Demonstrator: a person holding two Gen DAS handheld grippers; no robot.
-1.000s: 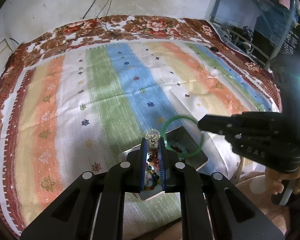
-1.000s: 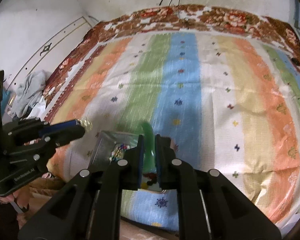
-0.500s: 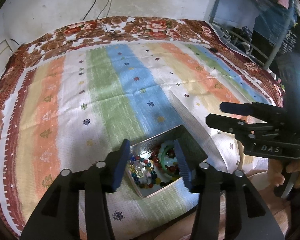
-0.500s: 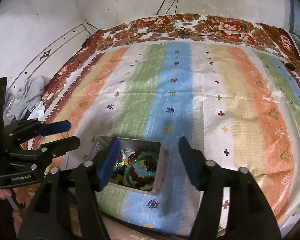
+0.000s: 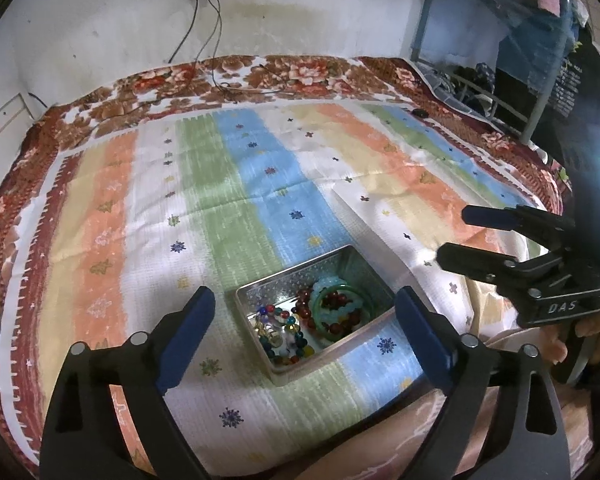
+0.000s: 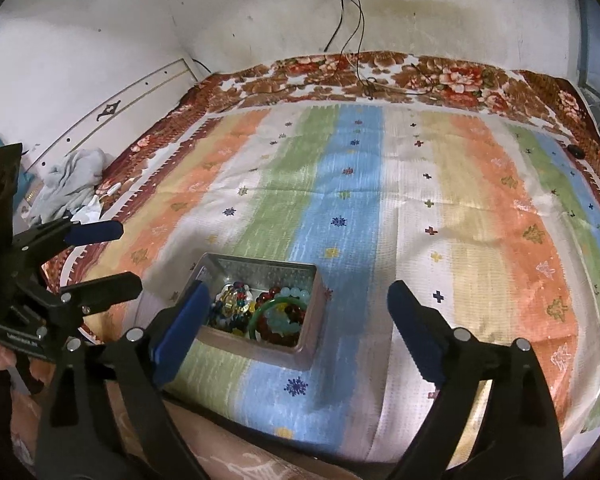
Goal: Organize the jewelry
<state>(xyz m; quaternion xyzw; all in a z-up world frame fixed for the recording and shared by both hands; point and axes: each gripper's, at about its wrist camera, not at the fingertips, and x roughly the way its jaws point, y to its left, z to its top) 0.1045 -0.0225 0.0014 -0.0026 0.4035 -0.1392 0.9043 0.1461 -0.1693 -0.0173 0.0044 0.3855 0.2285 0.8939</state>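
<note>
A small metal tin (image 5: 292, 280) (image 6: 314, 320) sits near the front edge of a striped bedspread. It holds a green bangle (image 5: 322, 322) (image 6: 260, 316), red and pale blue bead bracelets (image 5: 342, 300) (image 6: 278, 294) and a multicoloured bead piece with a clear gem (image 5: 284, 336) (image 6: 232, 302). My left gripper (image 5: 304, 320) is wide open and empty, above and in front of the tin. My right gripper (image 6: 296, 312) is wide open and empty, just right of the tin; it also shows in the left wrist view (image 5: 456, 236).
The striped bedspread (image 5: 260, 184) (image 6: 380, 200) covers a bed with a floral brown border. Cables (image 5: 216, 76) run from a wall socket onto the far edge. A heap of grey cloth (image 6: 70, 184) lies at the left. A metal frame with clothes (image 5: 500, 60) stands at the right.
One second ago both grippers were shut, left on the gem bead piece, right on the green bangle. Both opened and let them go into the tin, then drew back and up.
</note>
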